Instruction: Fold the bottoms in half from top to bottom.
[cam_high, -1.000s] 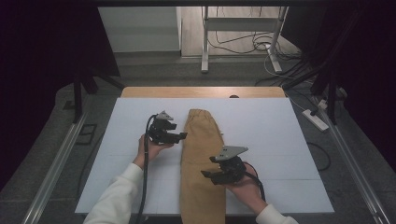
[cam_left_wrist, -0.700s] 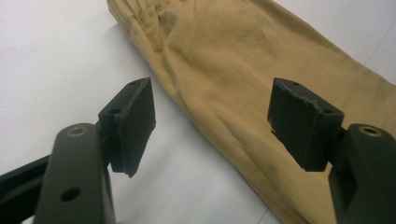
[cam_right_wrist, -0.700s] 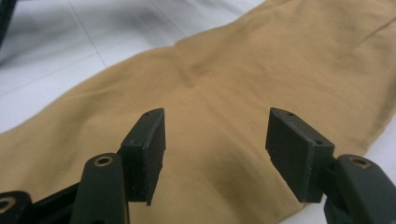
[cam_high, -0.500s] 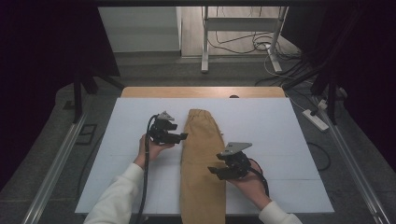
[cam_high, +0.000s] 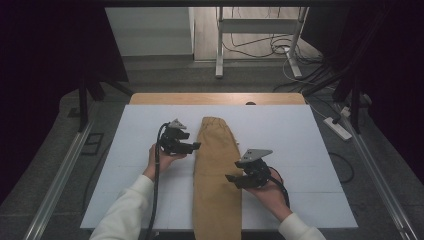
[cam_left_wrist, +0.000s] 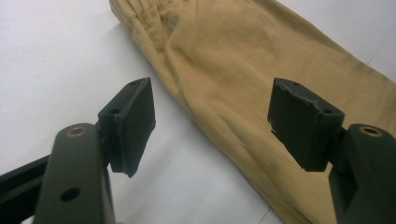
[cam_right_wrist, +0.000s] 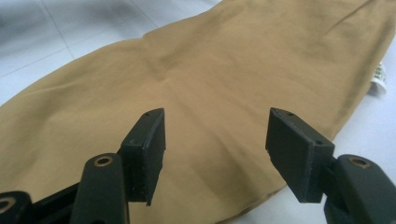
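Observation:
A folded tan garment (cam_high: 216, 170) lies lengthwise down the middle of the white table cover (cam_high: 300, 135), its near end hanging over the front edge. My left gripper (cam_high: 194, 146) sits just left of the cloth, pointing right at its edge, jaws open and empty. In the left gripper view the tan garment (cam_left_wrist: 261, 74) runs between and beyond the black fingertips (cam_left_wrist: 133, 121). My right gripper (cam_high: 231, 178) hovers at the cloth's right edge, pointing left, jaws open with nothing gripped. The right gripper view looks onto the tan garment (cam_right_wrist: 196, 79) and a small white label (cam_right_wrist: 380, 79) at its edge.
The white cover lies on a wooden table (cam_high: 215, 98). Metal rails (cam_high: 60, 175) run along both sides. A white stand (cam_high: 257, 25), loose cables (cam_high: 280, 50) and a power strip (cam_high: 339, 128) are on the floor beyond the table.
My right gripper has shifted a little to the right, from over the cloth to its right edge. The left gripper and the garment have stayed put.

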